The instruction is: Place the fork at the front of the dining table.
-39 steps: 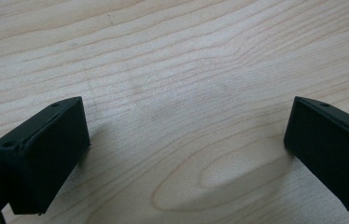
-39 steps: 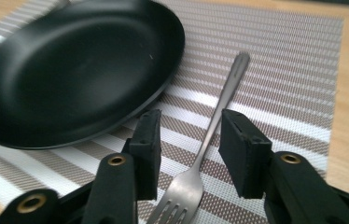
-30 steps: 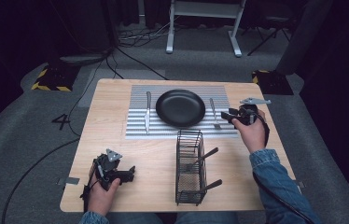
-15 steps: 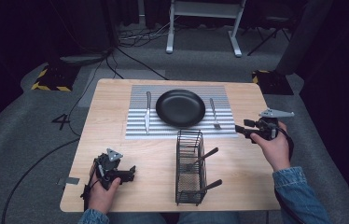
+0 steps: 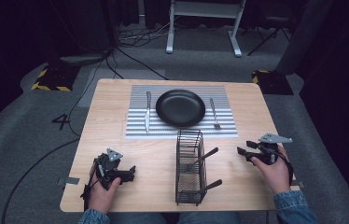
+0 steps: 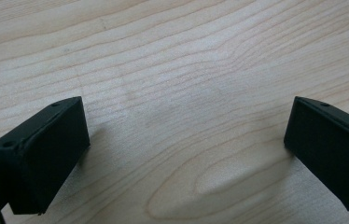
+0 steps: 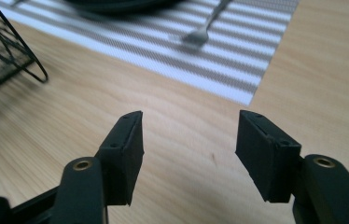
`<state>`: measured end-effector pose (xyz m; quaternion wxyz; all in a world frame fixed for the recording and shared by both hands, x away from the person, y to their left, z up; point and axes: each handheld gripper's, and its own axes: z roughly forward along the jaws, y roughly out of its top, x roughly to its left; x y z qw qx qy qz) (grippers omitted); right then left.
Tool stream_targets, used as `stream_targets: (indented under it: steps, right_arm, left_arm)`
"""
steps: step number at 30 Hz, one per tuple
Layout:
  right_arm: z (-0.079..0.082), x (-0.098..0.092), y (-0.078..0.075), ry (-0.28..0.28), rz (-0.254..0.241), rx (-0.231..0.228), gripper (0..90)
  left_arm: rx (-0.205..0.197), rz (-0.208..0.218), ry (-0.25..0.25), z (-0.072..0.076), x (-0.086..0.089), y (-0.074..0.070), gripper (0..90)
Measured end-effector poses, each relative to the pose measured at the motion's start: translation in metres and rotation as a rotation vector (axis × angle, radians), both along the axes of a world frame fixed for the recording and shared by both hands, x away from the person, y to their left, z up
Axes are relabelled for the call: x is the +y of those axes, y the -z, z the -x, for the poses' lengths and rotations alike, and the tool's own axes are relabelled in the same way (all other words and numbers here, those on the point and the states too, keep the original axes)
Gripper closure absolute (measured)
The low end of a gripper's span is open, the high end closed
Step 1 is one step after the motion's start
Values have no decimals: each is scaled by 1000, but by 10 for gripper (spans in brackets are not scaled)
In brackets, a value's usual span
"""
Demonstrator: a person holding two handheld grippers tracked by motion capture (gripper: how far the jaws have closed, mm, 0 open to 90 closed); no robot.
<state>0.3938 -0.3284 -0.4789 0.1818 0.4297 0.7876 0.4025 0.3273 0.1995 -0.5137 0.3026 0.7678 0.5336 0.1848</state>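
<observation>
A black plate (image 5: 180, 108) sits on the striped placemat (image 5: 137, 128). A knife (image 5: 148, 112) lies to its left and a fork (image 5: 213, 113) to its right. My right gripper (image 5: 243, 150) hovers low over bare wood at the near right, pointing left toward the wire basket (image 5: 189, 168). In the right gripper view its jaws (image 7: 190, 123) stand open with nothing between them and have just been opening. The fork (image 7: 205, 25) lies ahead on the placemat (image 7: 238, 60). My left gripper (image 5: 129, 172) rests at the near left, open over bare wood (image 6: 184, 112).
The wire basket lies on its side at the near middle of the wooden table (image 5: 107, 140), with black-handled utensils (image 5: 209, 153) sticking out toward the right. Its rim (image 7: 4, 56) shows at the left of the right gripper view. Cables and a stand cross the floor beyond.
My right gripper has drawn back from the fork beside the plate toward the near right of the table and sunk lower. The fork stays on the placemat. The left gripper has not moved.
</observation>
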Motion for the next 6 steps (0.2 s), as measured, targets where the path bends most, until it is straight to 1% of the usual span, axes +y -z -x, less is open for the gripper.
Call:
stream_targets:
  steps: [2,3,4,5,6]
  right_arm:
    - [4,-1,13,8,14,1,418]
    - [6,0,21,14,34,1,418]
    - [6,0,21,14,34,1,418]
    - [7,1,28,15,50,4,421]
    - [7,1,28,15,50,4,421]
  left_arm:
    - [0,-1,0,0,0,0,1]
    - [0,0,0,0,0,0,1]
    - [0,0,0,0,0,0,1]
    - [0,0,0,0,0,0,1]
    - [0,-1,0,0,0,0,1]
